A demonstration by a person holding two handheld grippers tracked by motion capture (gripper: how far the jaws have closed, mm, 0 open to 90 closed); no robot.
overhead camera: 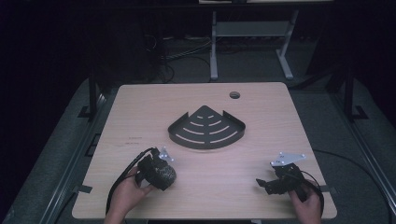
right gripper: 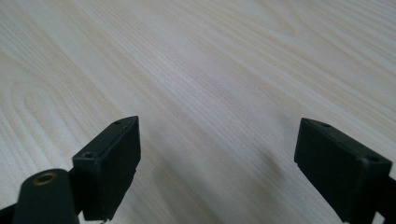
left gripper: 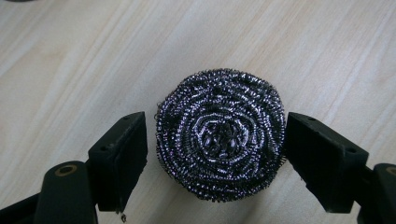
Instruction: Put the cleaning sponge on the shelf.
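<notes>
A: Where does the steel-wool scourer [left gripper: 220, 135] sit?

B: On the pale wooden surface [overhead camera: 140, 116], toward seven o'clock from the middle, right at the left gripper [overhead camera: 161, 170]. In the left gripper view it lies flat between the two jaws, its coiled face turned up to the camera.

A: Are those jaws clamped on it?

B: They stand on either side, at nine and three o'clock of the scourer. The right one meets its edge, the left one is at most a sliver off; I cannot tell whether they squeeze it.

A: And the other side?

B: The right gripper [overhead camera: 271, 183] is at five o'clock on the surface, held in the person's right hand [overhead camera: 306, 205]. Its jaws are spread wide over bare wood, released.

A: Anything else?

B: A black corner-shaped slotted tray [overhead camera: 207, 128] near the centre, well apart from both grippers, and a round cable hole [overhead camera: 234, 95] toward twelve o'clock.
</notes>
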